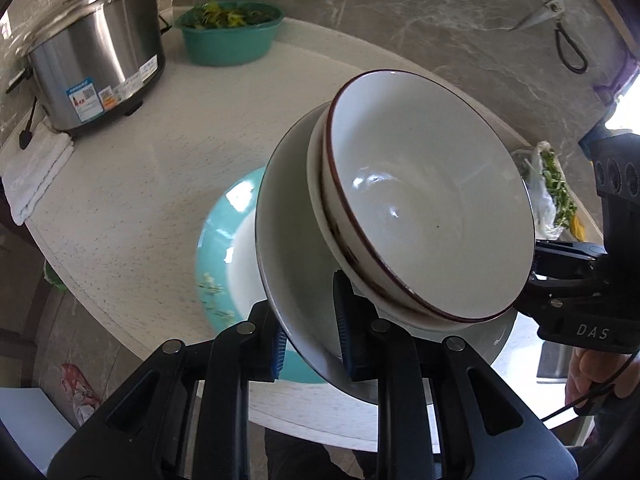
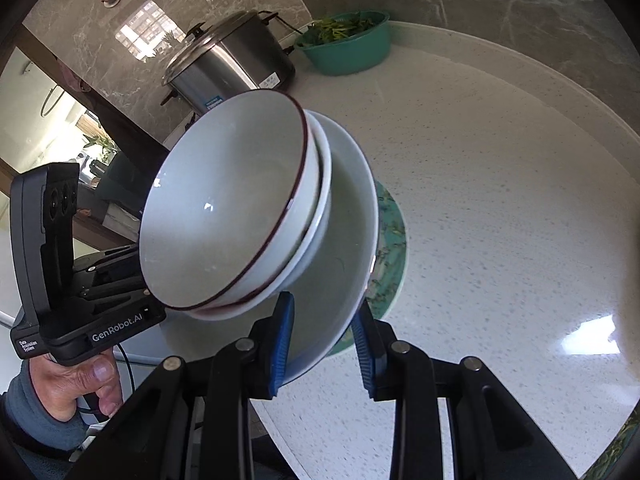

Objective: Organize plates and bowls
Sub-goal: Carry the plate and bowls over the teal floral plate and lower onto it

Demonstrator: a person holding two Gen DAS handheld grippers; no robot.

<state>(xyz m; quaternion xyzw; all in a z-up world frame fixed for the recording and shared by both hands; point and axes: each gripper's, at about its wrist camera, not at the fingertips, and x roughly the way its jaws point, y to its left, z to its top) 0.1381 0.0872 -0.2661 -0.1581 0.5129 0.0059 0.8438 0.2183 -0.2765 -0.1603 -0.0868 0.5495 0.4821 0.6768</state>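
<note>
Bowls (image 1: 432, 208) sit in a white plate (image 1: 296, 248), both tools (image 1: 310, 336) (image 2: 326, 354) seemingly clamping opposite rims above bare counter (image 2: 500, 200).

From my left wrist view, two nested bowls (image 1: 432, 216) sit in a plate (image 1: 292, 248) held tilted above the bench (image 1: 152, 168). A second plate (image 1: 224, 248) lies on the bench beneath, at nine o'clock of the stack. A cooker (image 1: 96, 56) stands at ten o'clock, a basin of greens (image 1: 230, 34) at eleven, a bag of greens (image 1: 548, 192) at three.
</note>
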